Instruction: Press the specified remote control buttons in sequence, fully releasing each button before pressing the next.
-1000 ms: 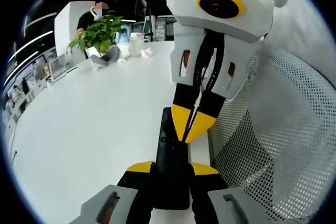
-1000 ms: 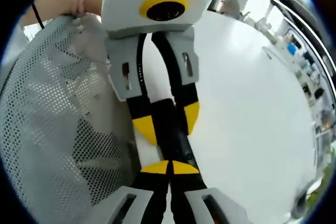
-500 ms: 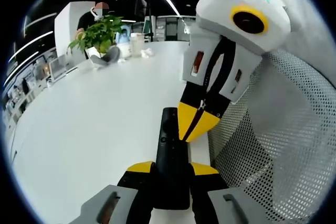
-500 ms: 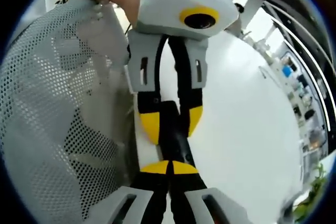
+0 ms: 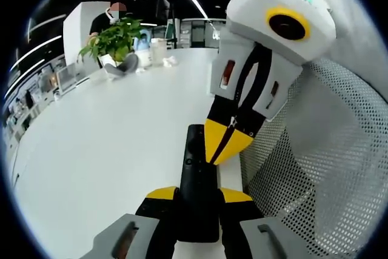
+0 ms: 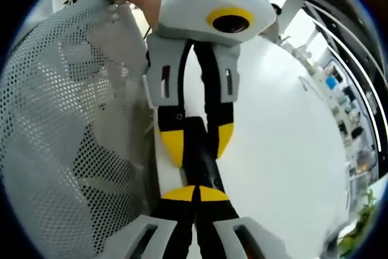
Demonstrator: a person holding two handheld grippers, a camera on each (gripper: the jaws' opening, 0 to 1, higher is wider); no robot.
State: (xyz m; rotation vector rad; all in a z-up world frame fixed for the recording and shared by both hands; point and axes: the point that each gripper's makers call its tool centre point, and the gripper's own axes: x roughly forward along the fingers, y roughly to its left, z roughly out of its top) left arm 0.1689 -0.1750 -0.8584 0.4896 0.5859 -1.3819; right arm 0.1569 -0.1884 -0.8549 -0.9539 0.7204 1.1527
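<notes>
Black remote control (image 5: 197, 180) is lying at the white counter (image 5: 103, 150) edge, clamped between your left gripper (image 5: 198, 195) jaws. Your right gripper (image 5: 223, 145), jaws closed together, is touching its top, having lifted and tilted since a second ago; nothing else is changing.

Remote (image 5: 197, 174) on worktop (image 5: 109, 144) edge, between left hand-held gripper (image 5: 198, 201) jaws; potted plant (image 5: 112, 37) far behind.
</notes>
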